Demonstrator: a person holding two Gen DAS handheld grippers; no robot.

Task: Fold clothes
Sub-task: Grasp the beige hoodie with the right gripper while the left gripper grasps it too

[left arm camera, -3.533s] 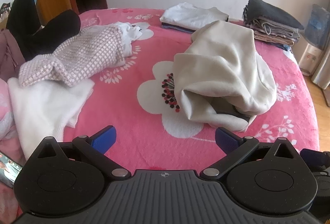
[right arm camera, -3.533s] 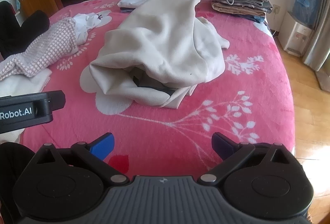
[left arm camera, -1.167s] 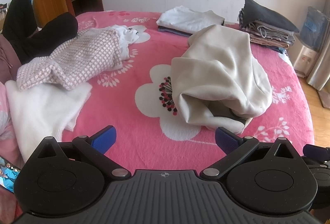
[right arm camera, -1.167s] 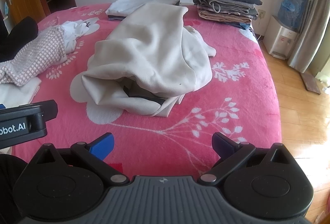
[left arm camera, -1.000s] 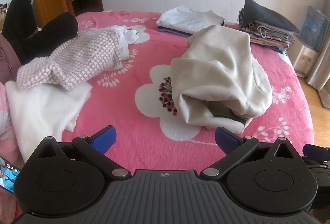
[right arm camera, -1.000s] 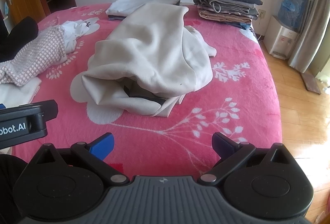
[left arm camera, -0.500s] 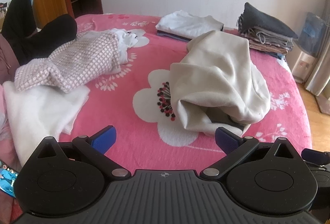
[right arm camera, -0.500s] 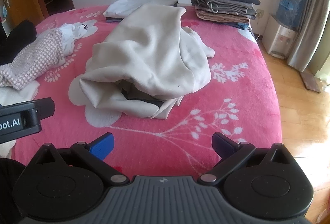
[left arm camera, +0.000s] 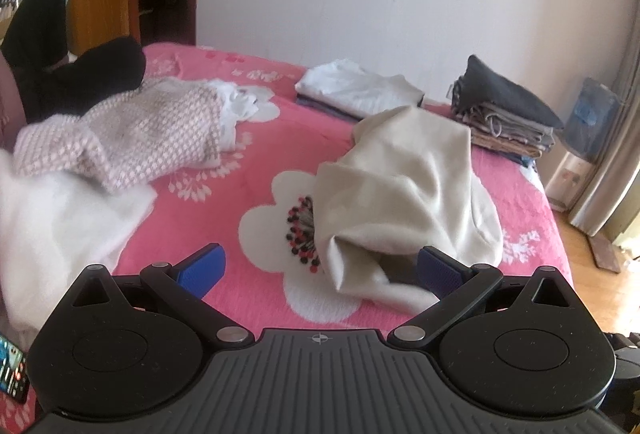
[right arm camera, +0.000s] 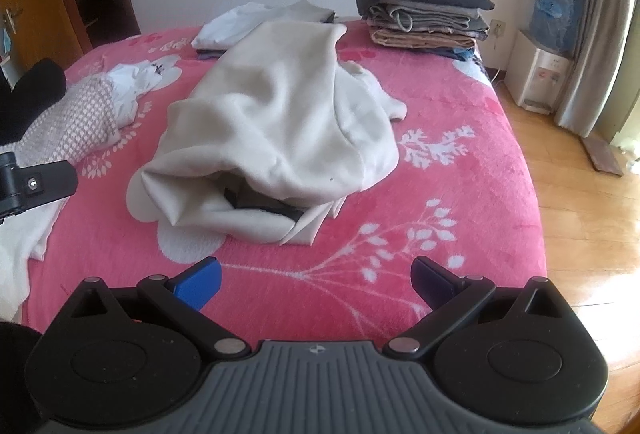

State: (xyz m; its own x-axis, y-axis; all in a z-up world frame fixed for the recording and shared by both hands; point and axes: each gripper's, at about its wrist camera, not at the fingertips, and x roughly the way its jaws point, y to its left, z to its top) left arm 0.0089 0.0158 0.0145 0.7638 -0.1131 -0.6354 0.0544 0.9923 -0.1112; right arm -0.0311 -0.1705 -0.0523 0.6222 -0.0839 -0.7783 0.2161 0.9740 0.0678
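Note:
A crumpled cream garment (left arm camera: 404, 194) lies in a heap in the middle of the pink flowered bed (left arm camera: 256, 170); it also shows in the right wrist view (right arm camera: 276, 138). A dark lining shows in its near opening (right arm camera: 260, 204). My left gripper (left arm camera: 318, 270) is open and empty, held back near the bed's front edge, its right finger just in front of the garment's near end. My right gripper (right arm camera: 316, 280) is open and empty over the bed's near edge, well short of the garment. The left gripper's body (right arm camera: 36, 186) shows at the left of the right wrist view.
A pink-and-white knit top (left arm camera: 132, 134), a white garment (left arm camera: 60, 222) and a black garment (left arm camera: 76, 74) lie at the left. Two folded stacks (right arm camera: 424, 14) (right arm camera: 264, 22) sit at the bed's far edge. A water dispenser (right arm camera: 540, 74), curtain and wooden floor are at the right.
Both grippers have drawn back and tilted up a little, so the bed sits lower in view. The jaws stay open. The clothes have not moved.

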